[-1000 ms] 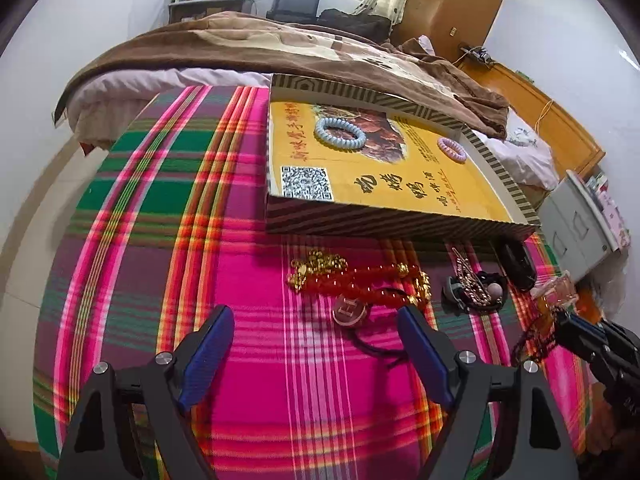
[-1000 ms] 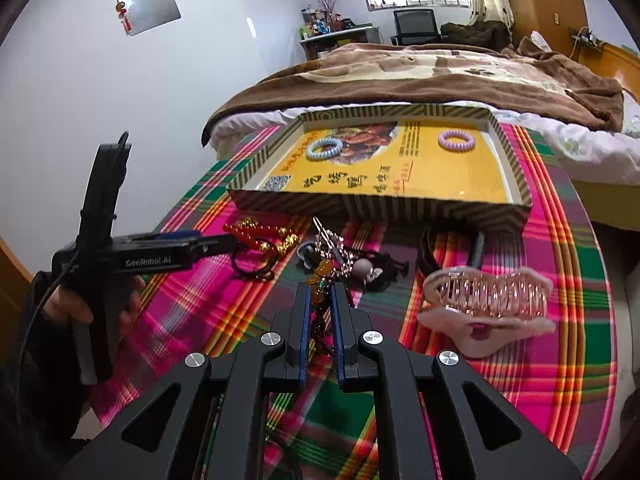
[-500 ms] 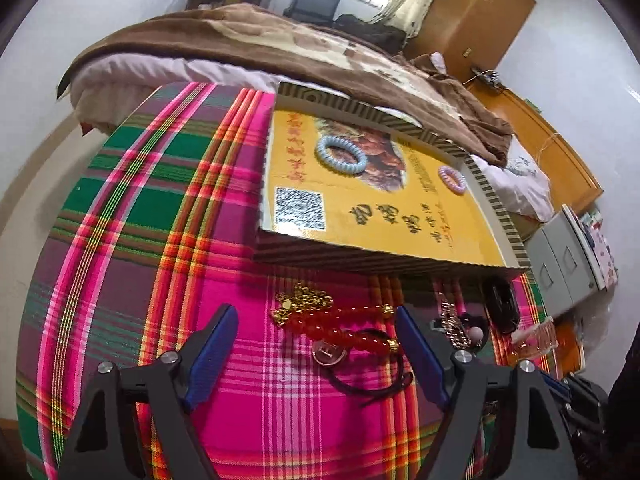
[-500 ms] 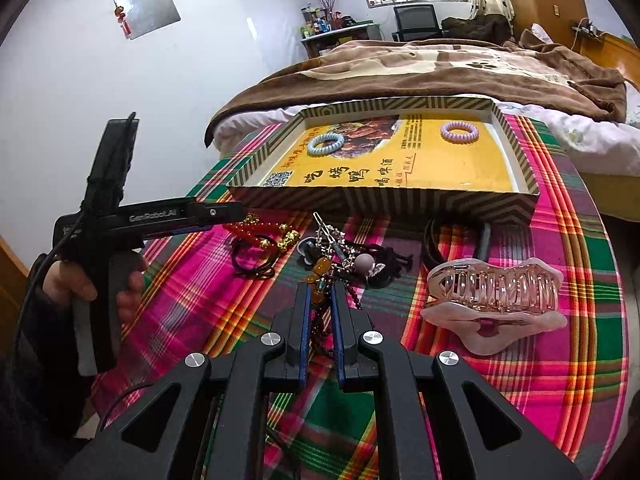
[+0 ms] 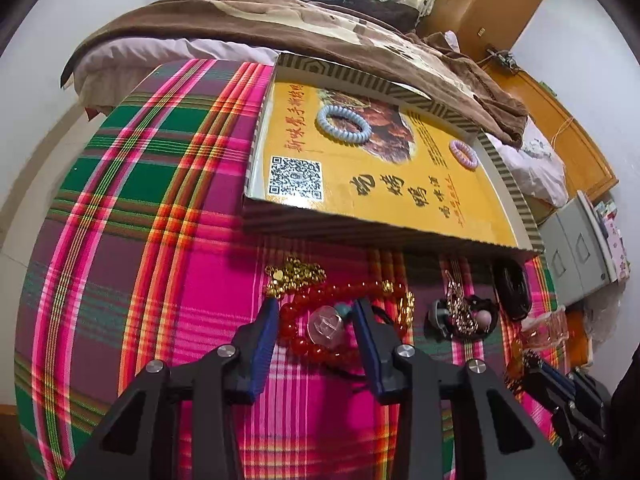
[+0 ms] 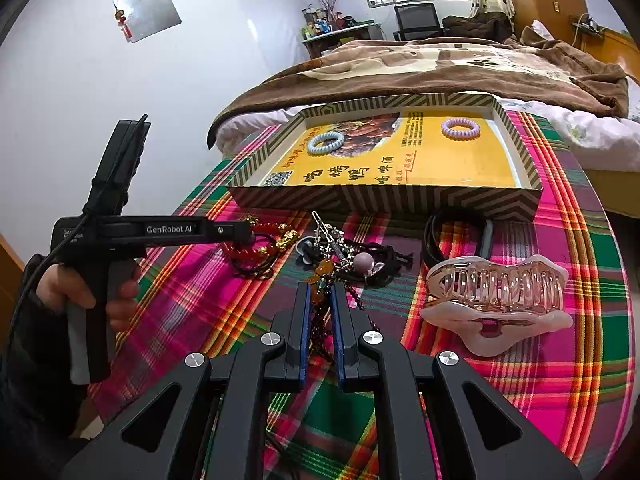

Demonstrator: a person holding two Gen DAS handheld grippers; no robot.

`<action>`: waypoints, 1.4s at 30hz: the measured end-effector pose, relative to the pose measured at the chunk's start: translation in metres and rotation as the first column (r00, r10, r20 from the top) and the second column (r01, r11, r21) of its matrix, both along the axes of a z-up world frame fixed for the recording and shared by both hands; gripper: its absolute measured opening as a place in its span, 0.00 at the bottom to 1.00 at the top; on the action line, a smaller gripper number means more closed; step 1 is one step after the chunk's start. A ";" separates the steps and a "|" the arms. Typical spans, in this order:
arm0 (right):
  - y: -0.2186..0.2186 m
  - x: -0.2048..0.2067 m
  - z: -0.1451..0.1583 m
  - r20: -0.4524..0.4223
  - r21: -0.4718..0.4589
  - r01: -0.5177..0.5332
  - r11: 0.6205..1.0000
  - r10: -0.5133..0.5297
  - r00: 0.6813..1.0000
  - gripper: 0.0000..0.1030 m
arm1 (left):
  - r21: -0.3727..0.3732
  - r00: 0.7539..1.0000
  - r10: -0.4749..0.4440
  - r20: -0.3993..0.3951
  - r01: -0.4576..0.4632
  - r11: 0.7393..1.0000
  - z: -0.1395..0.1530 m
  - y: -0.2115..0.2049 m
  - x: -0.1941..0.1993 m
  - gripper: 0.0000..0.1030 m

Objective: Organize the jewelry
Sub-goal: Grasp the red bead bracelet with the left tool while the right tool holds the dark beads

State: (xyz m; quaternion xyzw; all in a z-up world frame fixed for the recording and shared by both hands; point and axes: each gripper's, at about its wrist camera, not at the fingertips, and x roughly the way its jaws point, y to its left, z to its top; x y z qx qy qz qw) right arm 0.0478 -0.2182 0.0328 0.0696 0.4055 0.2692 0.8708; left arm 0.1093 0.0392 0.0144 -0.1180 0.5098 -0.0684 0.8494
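Observation:
A shallow striped box (image 5: 360, 236) (image 6: 384, 196) with a yellow printed floor holds a pale blue coil hair tie (image 5: 343, 124) (image 6: 325, 143) and a purple one (image 5: 464, 154) (image 6: 460, 128). My left gripper (image 5: 316, 312) is open, its fingers either side of a red bead bracelet (image 5: 320, 344) (image 6: 248, 252) and a clear round charm (image 5: 325, 326). A gold chain (image 5: 294, 276) lies just beyond. My right gripper (image 6: 320, 292) is shut on a dark beaded string with amber beads (image 6: 320, 312), low over the cloth.
On the plaid cloth (image 5: 132, 216) lie a black hair tie with a silver clip (image 6: 340, 252), a black band (image 6: 456, 232) and a pink claw clip (image 6: 496, 300). A bed with a brown blanket (image 6: 440, 68) stands behind the box. The table edge curves off at the left.
My left gripper has come down and forward over the red bracelet and its jaws have narrowed around it. My right gripper has stayed shut on the beaded string.

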 end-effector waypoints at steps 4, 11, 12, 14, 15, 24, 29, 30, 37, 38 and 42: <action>0.001 -0.001 0.000 0.001 0.004 -0.002 1.000 0.002 1.000 0.10 | 0.044 1.000 -0.018 -0.018 0.018 0.999 0.001 -0.003 -0.006 0.37; 0.000 -0.001 -0.003 -0.004 0.014 -0.004 1.000 0.004 1.000 0.10 | 0.179 1.000 -0.026 0.008 0.024 0.984 0.005 -0.011 -0.010 0.37; 0.000 -0.002 -0.003 -0.003 0.017 -0.003 1.000 0.003 1.000 0.10 | 0.151 0.999 -0.029 0.024 0.025 0.988 0.007 -0.010 -0.012 0.37; -0.002 -0.001 -0.004 -0.005 0.020 0.004 1.000 -0.004 1.000 0.10 | 0.093 0.998 -0.033 0.046 0.028 0.995 0.013 -0.009 -0.015 0.37; -0.002 -0.001 -0.004 -0.006 0.021 0.006 1.000 -0.006 1.000 0.10 | 0.098 0.997 -0.037 0.062 0.031 0.995 0.016 -0.011 -0.016 0.37; -0.006 -0.004 -0.005 -0.005 0.029 0.013 0.999 -0.013 1.000 0.10 | 0.194 0.969 -0.235 0.073 0.218 0.957 0.017 -0.061 -0.010 0.37; -0.012 -0.005 -0.004 -0.004 0.031 0.026 0.999 -0.026 1.000 0.10 | 0.284 0.958 -0.283 0.040 0.260 0.923 0.000 -0.080 -0.005 0.37; -0.012 -0.004 -0.004 -0.005 0.032 0.026 0.999 -0.026 1.000 0.10 | 0.294 0.956 -0.291 0.042 0.267 0.918 0.001 -0.082 -0.005 0.37; -0.012 -0.004 -0.005 -0.008 0.042 0.022 0.999 -0.021 1.000 0.10 | 0.333 0.950 -0.309 0.033 0.281 0.900 0.001 -0.091 0.003 0.37; -0.012 -0.004 -0.005 -0.008 0.043 0.021 0.999 -0.021 1.000 0.10 | 0.337 0.949 -0.312 0.035 0.283 0.898 0.000 -0.092 0.002 0.36; -0.011 -0.005 -0.005 -0.007 0.039 0.020 0.999 -0.020 1.000 0.10 | 0.351 0.946 -0.323 0.041 0.289 0.891 0.001 -0.094 0.000 0.09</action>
